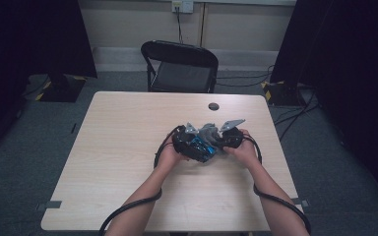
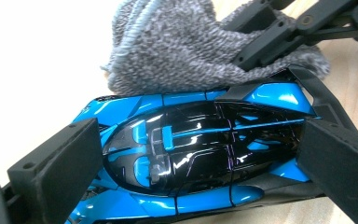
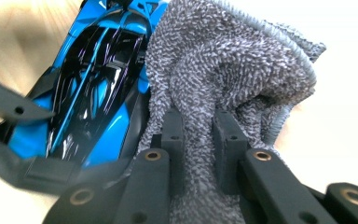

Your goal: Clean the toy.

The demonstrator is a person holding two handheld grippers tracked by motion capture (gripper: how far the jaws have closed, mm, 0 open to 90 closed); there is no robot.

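Clearly my left gripper [image 2: 186, 154] clamps the blue-and-black toy car [image 2: 191, 154] end to end at bench [image 1: 128, 147] centre, while my right gripper [image 3: 200, 135], pinching the grey terry cloth [image 3: 228, 70] at the car's 12 o'clock flank, could shove it loose by rubbing hard.

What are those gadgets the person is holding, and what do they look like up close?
Each hand holds a bulky black tool: the left tool and the right tool. Each ends in two flat black jaws on jointed black links with brass-coloured pivot pins. A grey three-cornered plate sits on top, and a thick black cable trails back along each forearm. The forearms are bare, no sleeves.
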